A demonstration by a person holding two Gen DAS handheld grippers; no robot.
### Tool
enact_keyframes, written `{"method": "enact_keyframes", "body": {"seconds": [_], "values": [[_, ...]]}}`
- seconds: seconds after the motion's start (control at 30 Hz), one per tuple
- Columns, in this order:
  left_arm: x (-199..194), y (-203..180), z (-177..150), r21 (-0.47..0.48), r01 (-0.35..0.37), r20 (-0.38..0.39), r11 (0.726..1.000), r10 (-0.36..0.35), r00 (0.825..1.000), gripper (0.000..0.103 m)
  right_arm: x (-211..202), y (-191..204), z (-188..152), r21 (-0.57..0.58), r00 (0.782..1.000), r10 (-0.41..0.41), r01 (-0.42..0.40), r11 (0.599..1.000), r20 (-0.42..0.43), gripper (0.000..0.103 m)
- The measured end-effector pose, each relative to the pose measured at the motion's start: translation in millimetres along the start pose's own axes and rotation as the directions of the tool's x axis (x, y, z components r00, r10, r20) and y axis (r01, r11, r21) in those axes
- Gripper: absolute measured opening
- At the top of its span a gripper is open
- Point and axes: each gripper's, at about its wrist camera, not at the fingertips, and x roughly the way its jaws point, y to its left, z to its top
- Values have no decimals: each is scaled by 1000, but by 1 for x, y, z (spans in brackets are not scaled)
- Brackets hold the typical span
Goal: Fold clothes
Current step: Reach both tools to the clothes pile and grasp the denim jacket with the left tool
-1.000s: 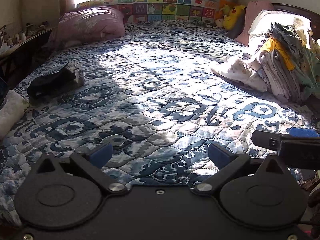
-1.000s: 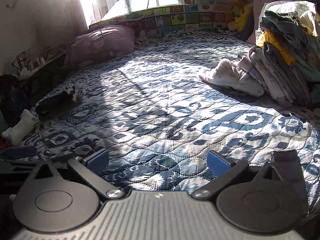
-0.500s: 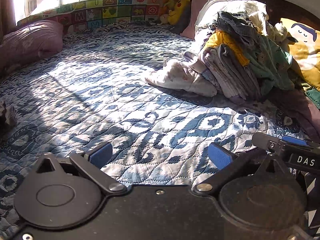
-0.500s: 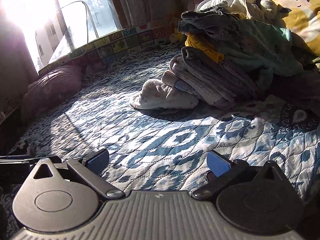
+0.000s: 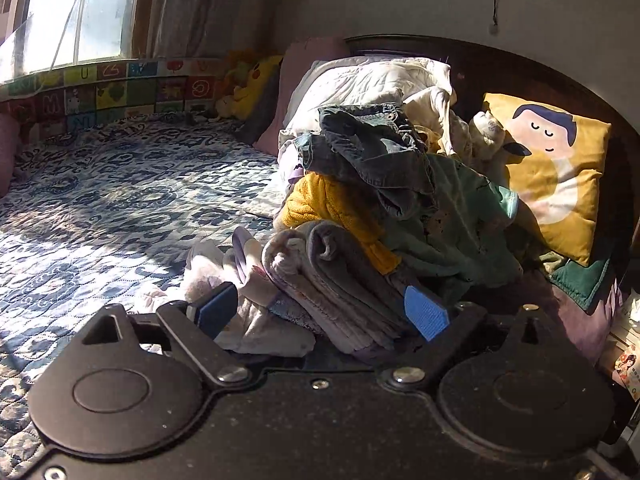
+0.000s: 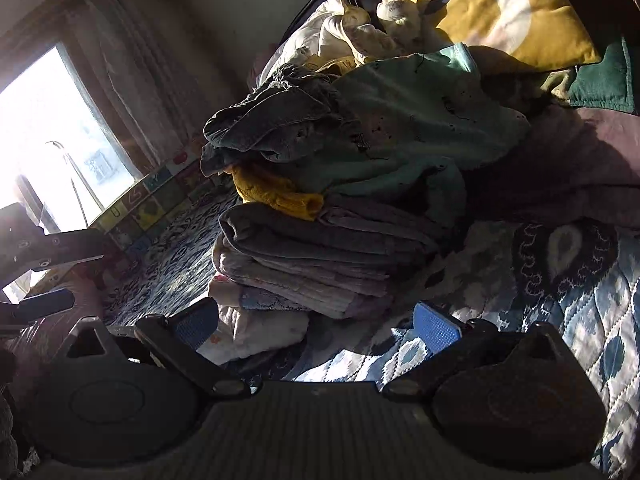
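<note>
Bed quilt bears clothes pile just beyond both open claws.

We are seeing the pile of clothes filling the space straight ahead of both sets of fingers, rising high and leaning against the white bedding and the yellow cushion at the far right. To the left, the blue patterned quilt is lying bare, giving open room out to the alphabet bumper under the window. On the right, bare quilt is showing near the pile's foot. In the right wrist view, the left gripper is sitting at the near left, apart from the pile.
</note>
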Motion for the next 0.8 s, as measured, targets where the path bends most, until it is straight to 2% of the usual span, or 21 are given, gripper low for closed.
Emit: {"method": "enact_keyframes", "body": {"seconds": [0.07, 0.27, 0.5, 0.67, 0.7, 0.73, 0.77, 0.8], "values": [[23, -5, 16, -37, 45, 0, 998, -45, 999, 77, 3, -7, -7, 30, 999, 27, -28, 999, 18, 103], [82, -21, 47, -99, 125, 15, 987, -124, 992, 73, 14, -17, -15, 17, 997, 72, -72, 997, 34, 103], [148, -32, 71, -213, 150, 11, 966, -151, 989, 70, 16, -31, -9, 51, 996, 83, -85, 995, 45, 103], [187, -36, 83, -278, 122, 17, 953, -122, 992, 65, 19, -36, -10, 73, 995, 100, -101, 992, 26, 103], [194, -37, 85, -281, 112, 20, 953, -111, 994, 62, 19, -36, -10, 71, 994, 103, -105, 992, 25, 103], [199, -39, 86, -274, 106, 16, 956, -105, 994, 47, 20, -36, -10, 68, 994, 104, -105, 992, 23, 103], [203, -41, 87, -266, 96, 10, 959, -97, 995, 38, 21, -36, -10, 67, 994, 104, -105, 992, 20, 103], [205, -43, 87, -251, 76, -1, 965, -78, 997, 36, 22, -36, -11, 68, 994, 104, -105, 992, 14, 103]]}}
